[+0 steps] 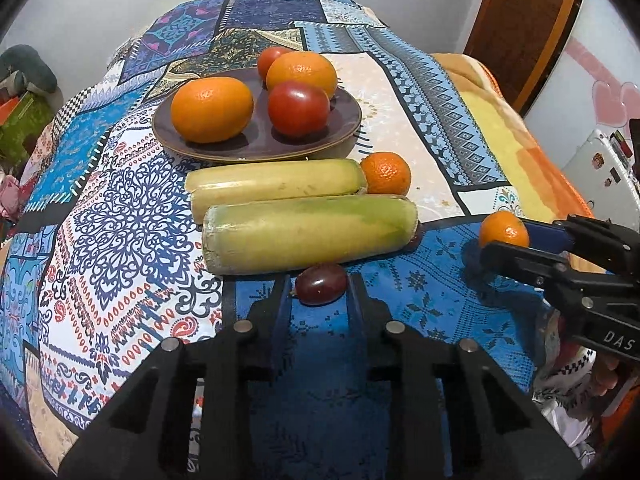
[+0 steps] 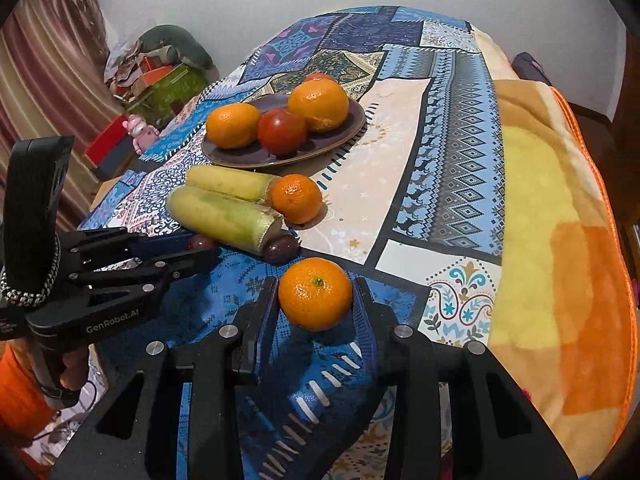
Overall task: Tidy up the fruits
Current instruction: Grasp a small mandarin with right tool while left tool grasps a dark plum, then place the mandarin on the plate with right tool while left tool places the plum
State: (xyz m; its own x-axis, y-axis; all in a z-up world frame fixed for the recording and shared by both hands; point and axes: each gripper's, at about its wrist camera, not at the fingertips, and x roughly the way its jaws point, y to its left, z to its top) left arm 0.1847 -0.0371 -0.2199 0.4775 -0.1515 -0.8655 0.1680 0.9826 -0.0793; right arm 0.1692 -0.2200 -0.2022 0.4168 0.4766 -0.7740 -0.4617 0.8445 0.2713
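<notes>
Sitting on the plate (image 1: 344,136) at the back: two oranges, two tomatoes. Lying just before it: two marrows (image 1: 308,236) side by side, a mandarin (image 1: 386,173) touching the rear marrow's right end.

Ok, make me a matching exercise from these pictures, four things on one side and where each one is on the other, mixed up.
Things:
1. Dark grape
2. Small orange
3. Tomato
4. Loose orange

Places:
A. On the purple plate
B. Between the fingers of the right tool
C. Between the fingers of the left tool
D. On the cloth, at the end of the far green-yellow fruit

Pairs: 1-C, 2-B, 3-A, 4-D
</notes>
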